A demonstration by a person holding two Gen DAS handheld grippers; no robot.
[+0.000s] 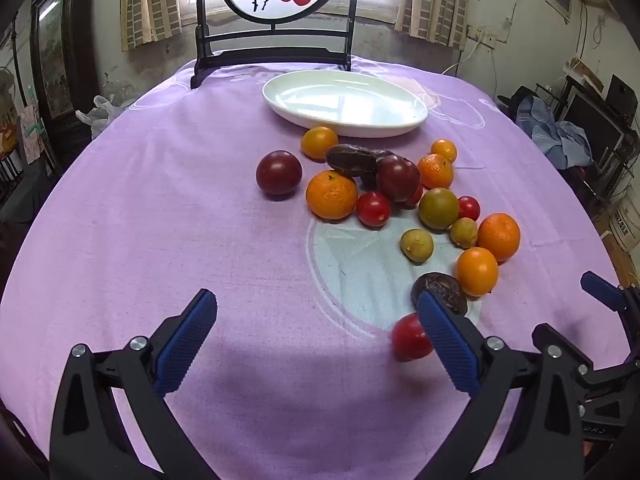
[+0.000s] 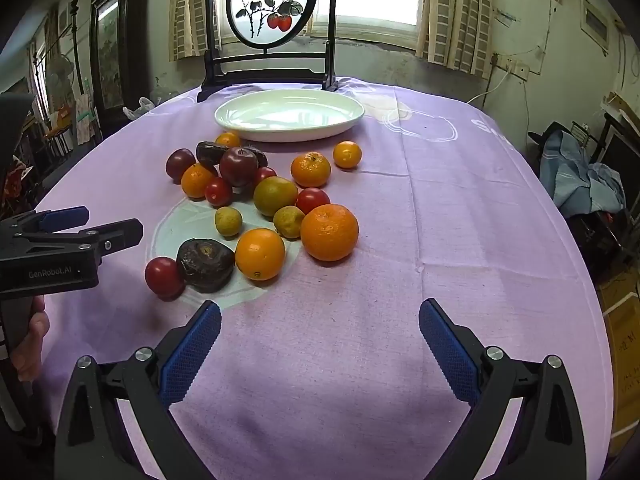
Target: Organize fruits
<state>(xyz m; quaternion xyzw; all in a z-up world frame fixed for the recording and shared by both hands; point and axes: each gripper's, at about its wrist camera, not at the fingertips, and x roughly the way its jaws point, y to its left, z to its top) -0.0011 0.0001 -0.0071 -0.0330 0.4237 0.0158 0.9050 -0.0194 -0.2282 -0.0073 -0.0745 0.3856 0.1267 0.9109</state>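
Left gripper (image 1: 316, 336) and right gripper (image 2: 320, 344) both spread wide, holding nothing, low over lilac tablecloth (image 2: 440, 208). Mixed round fruits (image 2: 256, 200) heaped mid-table; glossy white oval plate (image 2: 240, 120) bare, toward far edge

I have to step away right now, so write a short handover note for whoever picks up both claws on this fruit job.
Left claw: open, empty, low over the purple cloth.
Right claw: open, empty, near the table's front edge.
Fruit: all loose in a cluster on the cloth in front of the white plate; nearest are a red tomato, a dark wrinkled fruit and an orange.
Done: nothing on the plate.
Left: all the organizing.
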